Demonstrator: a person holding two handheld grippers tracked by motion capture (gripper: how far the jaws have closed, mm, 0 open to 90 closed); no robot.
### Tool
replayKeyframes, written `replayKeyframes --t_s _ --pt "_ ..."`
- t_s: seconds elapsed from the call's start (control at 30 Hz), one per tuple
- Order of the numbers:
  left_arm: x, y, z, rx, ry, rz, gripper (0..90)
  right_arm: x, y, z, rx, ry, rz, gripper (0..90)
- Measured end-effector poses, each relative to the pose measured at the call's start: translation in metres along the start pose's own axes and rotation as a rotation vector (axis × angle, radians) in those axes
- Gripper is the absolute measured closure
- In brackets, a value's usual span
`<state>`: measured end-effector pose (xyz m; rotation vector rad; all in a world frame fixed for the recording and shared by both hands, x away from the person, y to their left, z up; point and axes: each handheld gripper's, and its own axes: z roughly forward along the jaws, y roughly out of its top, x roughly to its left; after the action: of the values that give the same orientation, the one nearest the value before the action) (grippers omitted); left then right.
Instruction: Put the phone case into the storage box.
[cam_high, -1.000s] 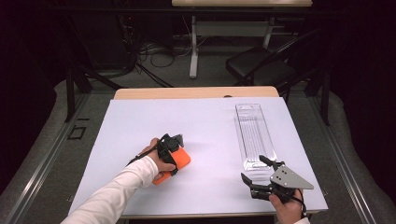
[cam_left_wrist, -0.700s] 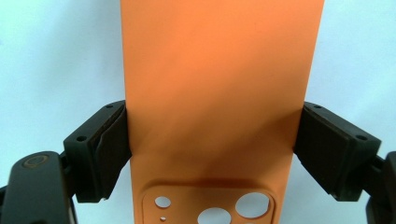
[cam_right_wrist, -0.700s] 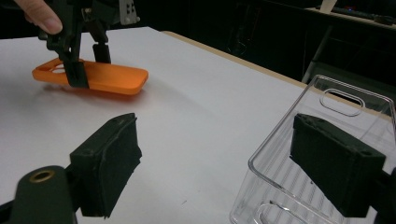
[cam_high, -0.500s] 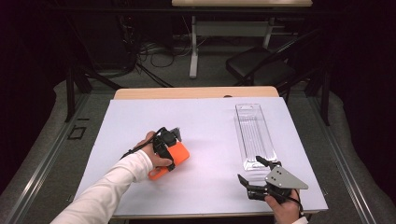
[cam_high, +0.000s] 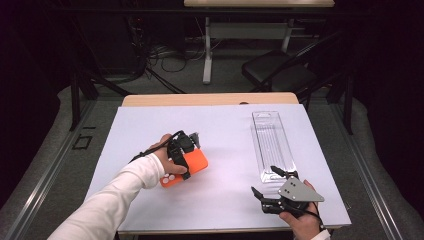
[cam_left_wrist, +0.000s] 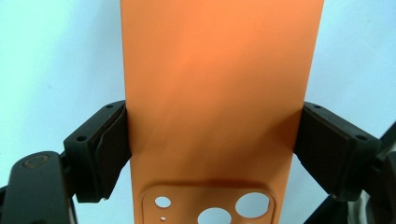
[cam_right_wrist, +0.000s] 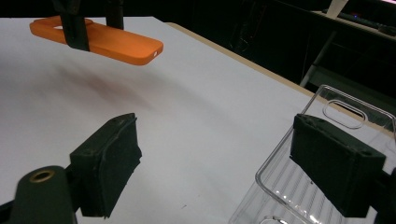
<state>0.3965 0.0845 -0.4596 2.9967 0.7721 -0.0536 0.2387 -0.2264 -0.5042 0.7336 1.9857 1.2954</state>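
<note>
case held, tray waiting

the left gripper (cam_high: 187, 146) pinches one orange case (cam_high: 186, 167) by its long sides, clear above the sheet (cam_high: 225, 150) at left. the right gripper (cam_high: 270, 182) stands spread and empty at the near end of one clear tray (cam_high: 271, 145).

orange phone case (cam_left_wrist: 219, 93): cut off by the top and bottom edges of the left gripper view, so its full length cannot be told; in the high view the hand and left gripper (cam_high: 182, 150) hide its middle
clear plastic package (cam_right_wrist: 299, 186): cut off by the bottom and right edges of the right gripper view; one jaw covers part of its side
right gripper (cam_high: 272, 190): the hand below it is cut by the bottom edge of the high view; jaw tips too small there to judge
worktop (cam_high: 225, 200): its near edge is partly hidden under the sleeve
</note>
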Motion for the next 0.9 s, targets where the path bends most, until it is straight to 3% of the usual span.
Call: replayKeyframes --t_s 0.1,0.23,0.47,0.7,0.9 --pt "-0.002 0.006 -0.007 0.007 0.001 0.031 15.9 0.0 0.002 0.001 -0.002 -0.001 -0.022 14.5" --pt "-0.004 0.013 -0.013 0.012 0.006 0.064 15.9 0.0 0.006 0.006 0.023 -0.042 -0.044 14.5" --pt "-0.009 0.024 -0.016 0.028 0.006 0.106 15.9 0.004 0.012 0.01 0.052 -0.081 -0.162 14.8" --pt "-0.015 0.032 -0.022 0.02 0.008 0.122 15.9 0.009 0.019 0.017 0.067 -0.055 -0.225 14.9" --pt "-0.02 0.037 -0.027 0.021 0.009 0.14 15.9 0.013 0.027 0.026 0.077 -0.04 -0.321 15.0"
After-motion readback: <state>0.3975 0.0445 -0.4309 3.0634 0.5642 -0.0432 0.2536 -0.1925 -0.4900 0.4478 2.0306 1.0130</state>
